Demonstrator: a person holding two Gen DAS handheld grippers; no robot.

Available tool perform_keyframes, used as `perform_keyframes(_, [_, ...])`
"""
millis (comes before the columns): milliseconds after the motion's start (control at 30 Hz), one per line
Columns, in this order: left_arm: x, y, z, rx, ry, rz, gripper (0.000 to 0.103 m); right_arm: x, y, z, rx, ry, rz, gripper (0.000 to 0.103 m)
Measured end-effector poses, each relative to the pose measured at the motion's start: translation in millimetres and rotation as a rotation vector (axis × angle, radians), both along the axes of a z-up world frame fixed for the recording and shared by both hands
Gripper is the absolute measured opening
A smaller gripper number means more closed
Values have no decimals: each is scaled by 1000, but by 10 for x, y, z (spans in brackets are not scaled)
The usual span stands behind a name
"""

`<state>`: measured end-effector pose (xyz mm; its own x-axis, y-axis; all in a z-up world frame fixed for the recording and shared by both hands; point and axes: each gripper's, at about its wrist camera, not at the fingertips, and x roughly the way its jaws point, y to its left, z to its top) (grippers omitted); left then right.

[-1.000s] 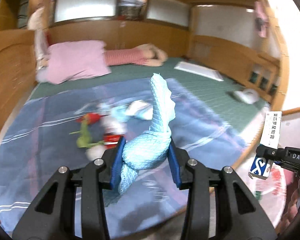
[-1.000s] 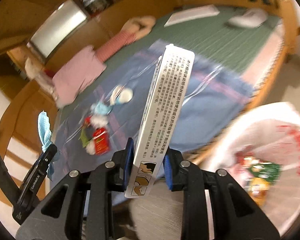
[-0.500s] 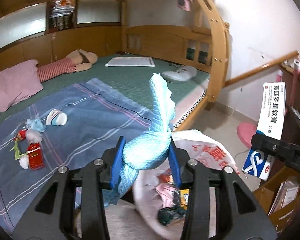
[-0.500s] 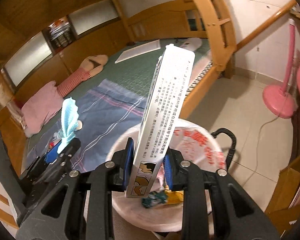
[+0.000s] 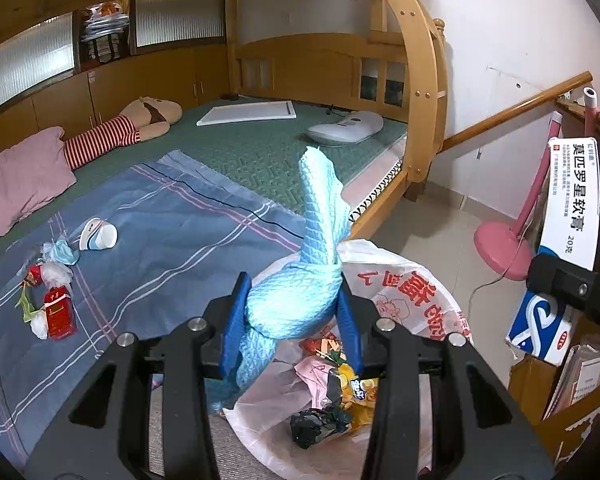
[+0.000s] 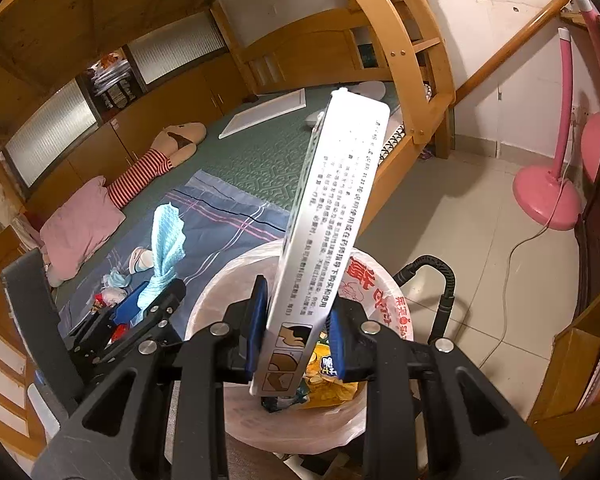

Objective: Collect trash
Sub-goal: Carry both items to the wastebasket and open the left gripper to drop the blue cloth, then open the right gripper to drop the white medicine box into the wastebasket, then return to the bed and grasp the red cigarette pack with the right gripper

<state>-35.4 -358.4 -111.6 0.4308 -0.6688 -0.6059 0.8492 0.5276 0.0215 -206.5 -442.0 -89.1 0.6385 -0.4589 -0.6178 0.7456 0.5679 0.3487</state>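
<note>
Left gripper (image 5: 294, 314) clamped on a knotted light-blue cloth (image 5: 300, 300); knot sits between the blue pads, 1 tail sticks up, the other hangs below the pads. Cloth is over the near-left rim of the trash bin (image 5: 416, 300), above the open bag.

Right gripper (image 6: 296, 334) clamped on a long white box (image 6: 332, 220), held by its lower end, upper end tilted up and away from the camera. Small black print down the facing side, 3 brown pictograms near the bottom. In the left wrist view the same box (image 5: 568, 216) shows a printed front with large Chinese characters and a blue-and-white lower end, at the far right of the frame. Box bottom end is right over the bin opening.

Bin is lined with a white plastic bag (image 6: 380, 292) with red print, standing on the tiled floor (image 6: 460, 240) next to the bed (image 5: 260, 152). Already inside: yellow snack wrapper (image 5: 356, 388), dark crumpled wrapper (image 5: 316, 424), pinkish paper (image 5: 312, 368).

Trash on the blue striped sheet (image 5: 172, 232), near its left edge:
- red packet (image 5: 58, 312)
- white tissue wads (image 5: 54, 274)
- small blue crumpled piece (image 5: 64, 252)
- green wrapper strip (image 5: 26, 304)
- white-and-blue paper cup (image 5: 98, 234) on its side, slightly apart from the rest

Rest of bed: pink pillow (image 5: 20, 180), striped doll (image 5: 128, 128), flat white board (image 5: 248, 112), white device (image 5: 346, 128) near the footboard. Pink fan stand (image 6: 548, 192) on the floor at right.
</note>
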Motion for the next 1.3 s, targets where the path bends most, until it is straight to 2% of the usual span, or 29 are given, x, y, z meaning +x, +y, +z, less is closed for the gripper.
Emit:
perform_keyframes(333, [-17,-146,-165,41,13,-3,45,-16,5,-11,5,4,-17,28])
perform_keyframes(400, [-31,-157,-172,43,1,4,53,-2,15,-15,8,7,-18,28])
perform_keyframes(467, [-46,-153,-152,33,-11,11,69,11,16,-24,10,11,-18,28])
perform_keyframes(567, [-55,-135,-122,24,-28,17,82,22,9,-32,14,14,-18,28])
perform_keyframes(800, [74,53,-19,-11,-32,63,83,118,-39,-98,33,30,0,29])
perform_keyframes(1067, [408,459,79,-50,-18,175,83,506,-74,-398,70,123,74,30])
perform_keyframes(1133, [505,589,93,-60,-13,205,83,597,-76,-468,83,147,85,38])
perform_keyframes(1233, [633,748,110,-75,1,243,83,685,-47,-523,72,165,89,67])
perform_keyframes(1300, [720,837,118,-84,12,267,83,712,-10,-514,48,168,90,72])
